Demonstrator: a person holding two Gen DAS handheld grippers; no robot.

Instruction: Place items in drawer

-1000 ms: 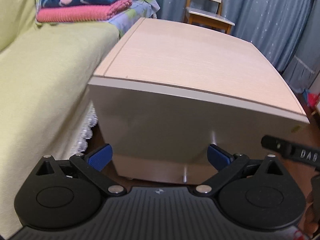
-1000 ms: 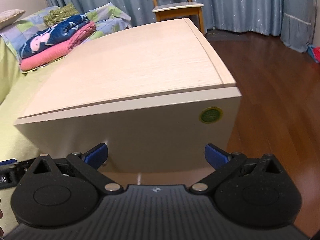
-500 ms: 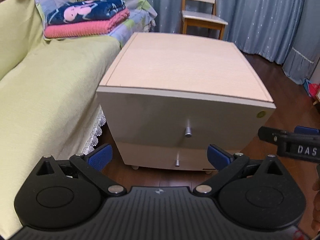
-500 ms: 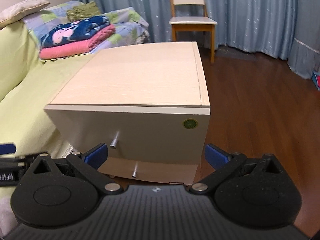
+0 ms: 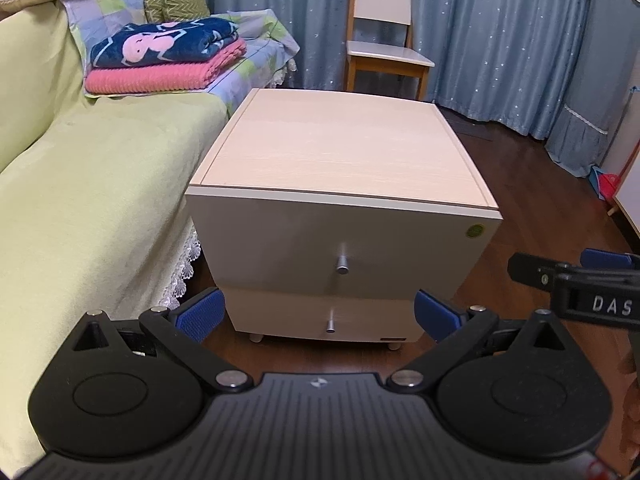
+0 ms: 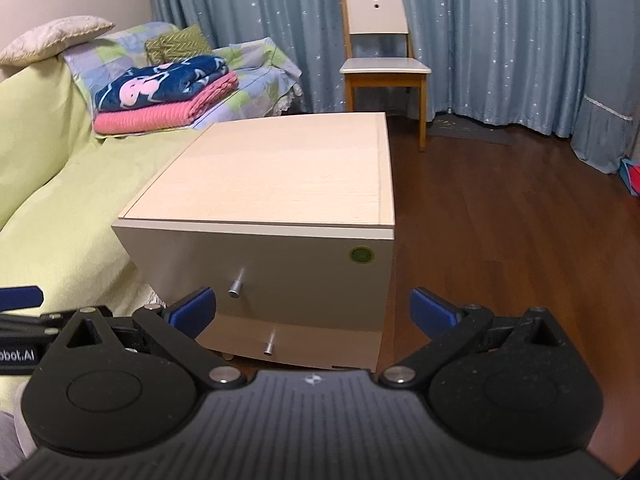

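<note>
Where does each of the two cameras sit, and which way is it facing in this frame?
Left wrist: on the left gripper, facing the cabinet front squarely; open blue fingers show, right gripper at right edge.
Right wrist: on the right gripper, seeing the cabinet from its right; open fingers show.
Shared: cabinet, both knobs, chair, folded blankets.

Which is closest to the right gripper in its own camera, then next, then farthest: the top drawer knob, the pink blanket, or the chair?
From the right gripper:
1. Top drawer knob, just ahead, slightly left.
2. Pink blanket, on the sofa, far left.
3. Chair, at the curtains, behind the cabinet.
</note>
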